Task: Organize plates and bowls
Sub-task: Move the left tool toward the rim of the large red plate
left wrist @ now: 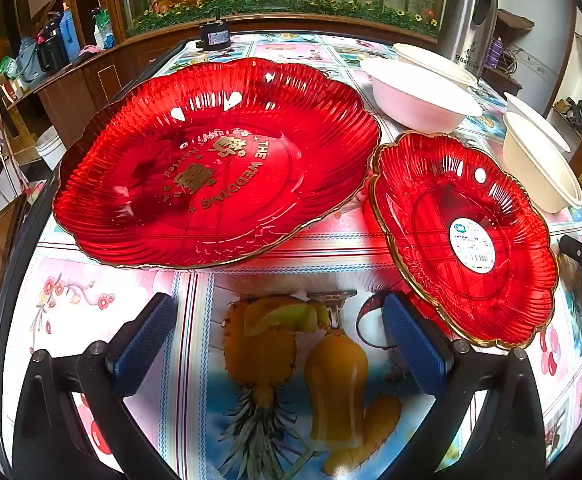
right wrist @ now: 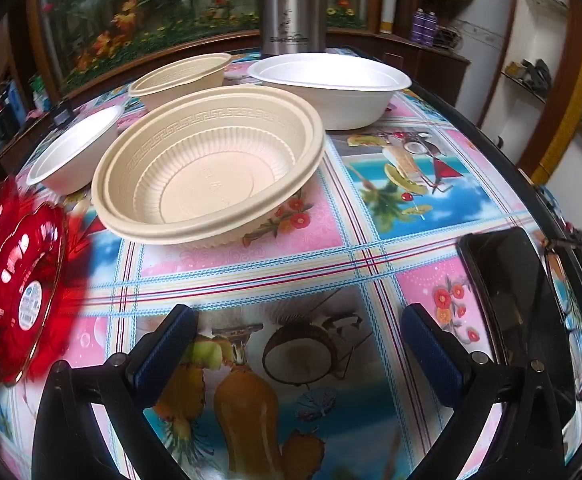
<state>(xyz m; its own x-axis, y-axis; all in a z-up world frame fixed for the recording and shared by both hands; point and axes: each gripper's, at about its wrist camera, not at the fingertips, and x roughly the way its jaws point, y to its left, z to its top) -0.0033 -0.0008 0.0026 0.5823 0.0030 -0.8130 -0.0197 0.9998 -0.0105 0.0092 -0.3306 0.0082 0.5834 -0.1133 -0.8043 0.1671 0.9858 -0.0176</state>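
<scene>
Left gripper (left wrist: 281, 344) low in the left wrist view, blue-padded fingers (left wrist: 145, 340) spread wide, nothing between them, hovering over the fruit-print tablecloth (left wrist: 331, 248). Large red plate (left wrist: 215, 164) filling the centre and upper left of that view, gold lettering on its floor, fluted rim edged in gold, lying on the cloth. Small red plate (left wrist: 463, 240) at right centre, just beside the large one, their rims close or overlapping at the meeting point, hard to tell which; white barcode sticker (left wrist: 471, 245) on its floor. White bowl (left wrist: 419, 96) in the upper right behind both plates, a cream bowl (left wrist: 435, 62) just behind it. Another cream bowl (left wrist: 539, 160) at the right edge, tilted toward the lens by the fisheye. Steel thermos jug (left wrist: 467, 16) upright at the top right. Right gripper (right wrist: 299, 350) low in the right wrist view, fingers equally spread and empty above the cloth. Big cream bowl (right wrist: 207, 168) with key-pattern rim centre left, upright on the table, seemingly a nested pair by its doubled rim. Smaller cream bowl (right wrist: 179, 80) behind it at upper left, wide white bowl (right wrist: 331, 84) at upper centre right, another white bowl (right wrist: 75, 152) at left, touching or nearly touching the big cream one. Small red plate again at the far left edge, blurred. Dark phone-like slab (right wrist: 519, 304) lying flat at lower right.
</scene>
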